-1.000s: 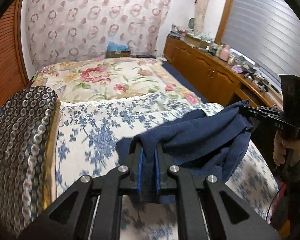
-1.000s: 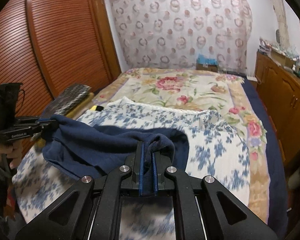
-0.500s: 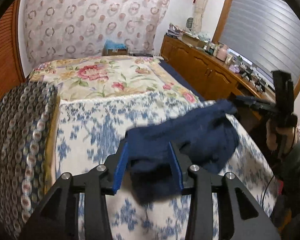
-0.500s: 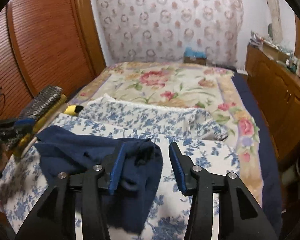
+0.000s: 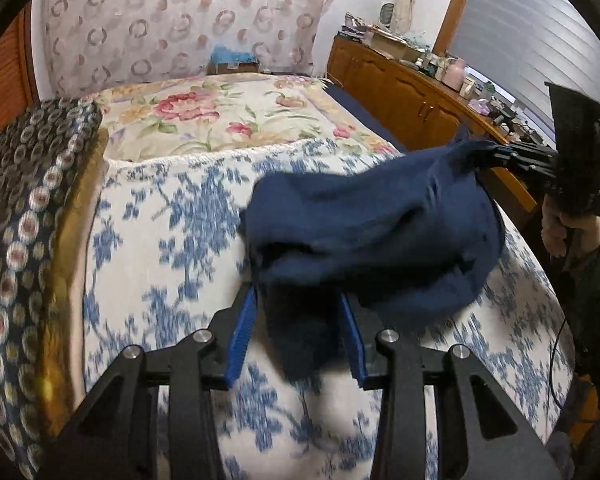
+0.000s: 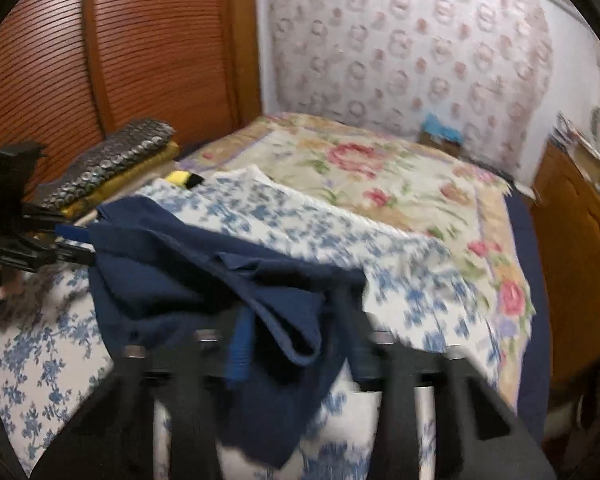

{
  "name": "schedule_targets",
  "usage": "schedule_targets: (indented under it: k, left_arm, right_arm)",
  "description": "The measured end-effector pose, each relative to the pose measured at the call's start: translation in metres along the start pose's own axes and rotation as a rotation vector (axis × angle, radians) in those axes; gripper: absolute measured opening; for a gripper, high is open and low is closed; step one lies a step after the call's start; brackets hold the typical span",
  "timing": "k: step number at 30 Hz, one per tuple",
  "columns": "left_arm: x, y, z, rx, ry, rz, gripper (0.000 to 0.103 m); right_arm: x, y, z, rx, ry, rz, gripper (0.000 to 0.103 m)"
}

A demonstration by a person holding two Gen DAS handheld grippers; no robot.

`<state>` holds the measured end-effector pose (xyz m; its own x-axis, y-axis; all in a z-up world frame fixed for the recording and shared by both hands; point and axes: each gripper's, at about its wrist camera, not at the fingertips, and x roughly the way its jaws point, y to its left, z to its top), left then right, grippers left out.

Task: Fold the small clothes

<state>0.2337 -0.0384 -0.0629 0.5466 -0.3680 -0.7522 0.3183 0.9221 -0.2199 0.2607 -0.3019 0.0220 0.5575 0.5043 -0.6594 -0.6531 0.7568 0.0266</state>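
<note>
A navy blue garment [image 5: 380, 220] lies bunched on the blue-flowered sheet [image 5: 172, 240] of a bed. My left gripper [image 5: 297, 298] is open just above the sheet, and one edge of the garment hangs loosely between its blue pads. The garment [image 6: 172, 280] also drapes over my right gripper [image 6: 292, 312]. Its jaws look blurred and apart, closing with cloth between them. In the left wrist view the right gripper [image 5: 485, 156] meets the garment's raised far corner, with a hand [image 5: 556, 224] on its handle. In the right wrist view the left gripper [image 6: 85, 246] shows at the garment's left edge.
Folded patterned fabrics [image 5: 20, 200] are stacked on the bed's left side, with a yellow-and-black object [image 6: 182, 178] beside them. A rose-print quilt [image 5: 220, 120] covers the far half. Wooden cabinets [image 5: 412, 100] run along the right and a louvred wardrobe [image 6: 80, 60] along the left.
Both grippers were shut on the garment a second ago, then spread their jaws. Both have sunk toward the bed, and the garment has slumped onto the sheet. The right wrist view has rolled.
</note>
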Motion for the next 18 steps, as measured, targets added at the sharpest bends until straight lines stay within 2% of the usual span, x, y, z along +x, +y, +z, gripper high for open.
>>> schedule_targets:
  k: [3,5,6,7,9,11,13,14,15,16,18]
  left_arm:
    - [0.003,0.001,0.017,-0.004,-0.036,0.011,0.039]
    - [0.000,0.004,0.028,-0.021,-0.098,0.047,0.039]
    - [-0.001,0.007,0.034,-0.033,-0.120,0.078,0.039]
    - [-0.001,0.010,0.037,-0.045,-0.128,0.094,0.039]
    - [-0.001,0.015,0.042,-0.066,-0.128,0.073,0.039]
    - [0.001,0.017,0.043,-0.063,-0.119,0.068,0.039]
    - [0.005,0.017,0.042,-0.053,-0.102,0.057,0.040]
    - [0.007,0.017,0.040,-0.051,-0.091,0.052,0.041]
    - [0.009,0.018,0.039,-0.052,-0.086,0.049,0.042]
    - [0.011,0.017,0.039,-0.052,-0.081,0.049,0.043]
    - [0.016,0.019,0.039,-0.062,-0.066,0.054,0.044]
  right_arm:
    - [0.001,-0.013,0.013,0.047,-0.048,0.026,0.002]
    - [0.006,-0.027,0.017,0.125,-0.030,-0.058,0.002]
    - [0.012,-0.038,0.018,0.184,0.008,-0.133,0.002]
    - [0.017,-0.048,0.015,0.229,0.021,-0.167,0.002]
    - [0.025,-0.057,0.010,0.240,0.054,-0.207,0.002]
    - [0.028,-0.058,0.006,0.253,0.077,-0.208,0.003]
    - [0.024,-0.056,0.004,0.252,0.079,-0.236,0.028]
    - [0.020,-0.054,0.004,0.254,0.070,-0.233,0.034]
    - [0.014,-0.052,0.004,0.259,0.061,-0.231,0.047]
    - [0.010,-0.050,0.003,0.263,0.057,-0.226,0.055]
    - [0.003,-0.046,0.000,0.271,0.045,-0.206,0.063]
